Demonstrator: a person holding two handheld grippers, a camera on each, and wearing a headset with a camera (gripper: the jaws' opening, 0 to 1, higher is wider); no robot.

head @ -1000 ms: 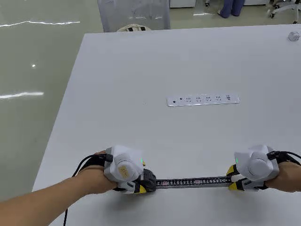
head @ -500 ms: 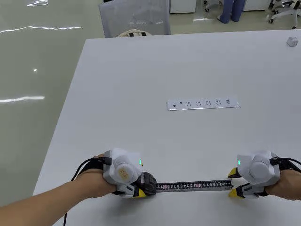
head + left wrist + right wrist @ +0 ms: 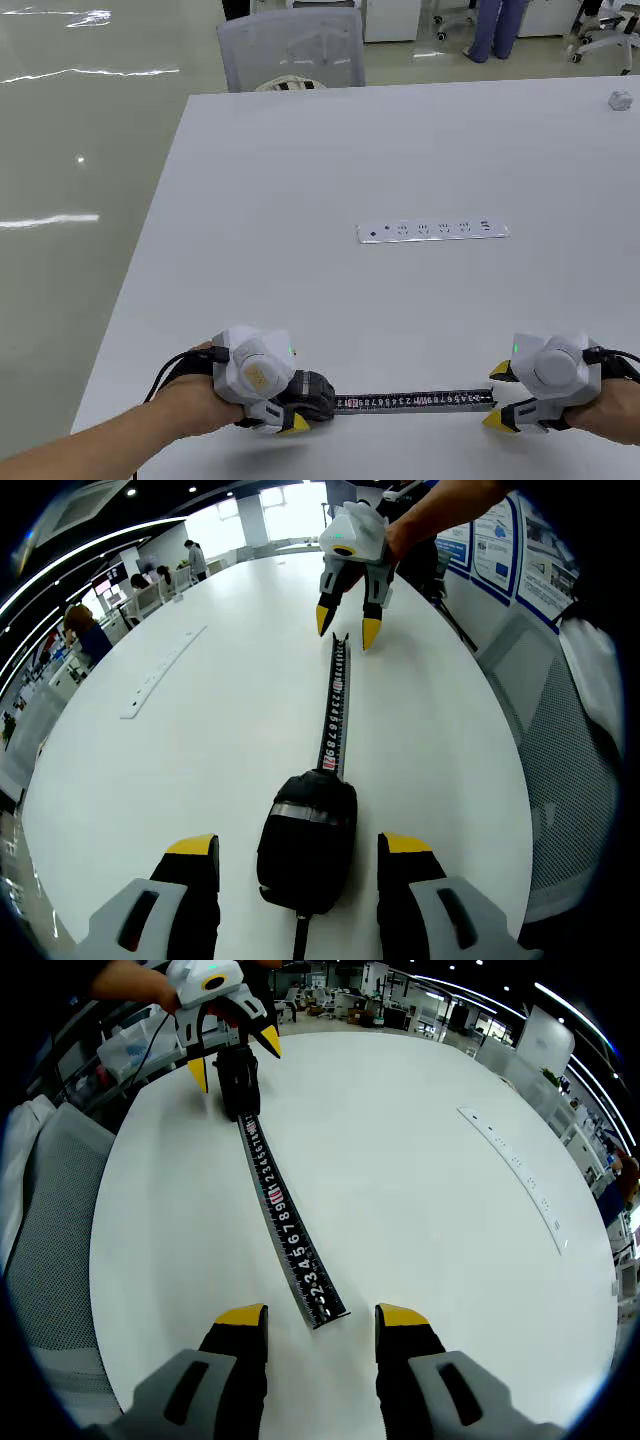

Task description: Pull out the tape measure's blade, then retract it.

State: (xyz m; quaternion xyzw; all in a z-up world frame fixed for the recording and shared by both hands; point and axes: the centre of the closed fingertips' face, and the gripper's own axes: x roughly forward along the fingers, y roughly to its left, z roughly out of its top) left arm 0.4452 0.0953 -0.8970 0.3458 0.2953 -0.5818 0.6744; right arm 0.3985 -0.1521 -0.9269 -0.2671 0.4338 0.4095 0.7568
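We are logging the rigid black plastic tape measure case (image 3: 305, 840) at 7 o'clock on the white table (image 3: 300, 200), loose between the open jaws of the left gripper (image 3: 298, 843), its thin, springy numbered blade (image 3: 335, 705) running toward 3 o'clock, tip free between the open jaws of the right gripper (image 3: 320, 1313), probably best pinched there.

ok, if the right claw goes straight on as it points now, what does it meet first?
Likely the blade: its free end lies flat on the table, about between the open jaws of the right claw. Further along that line, the case.
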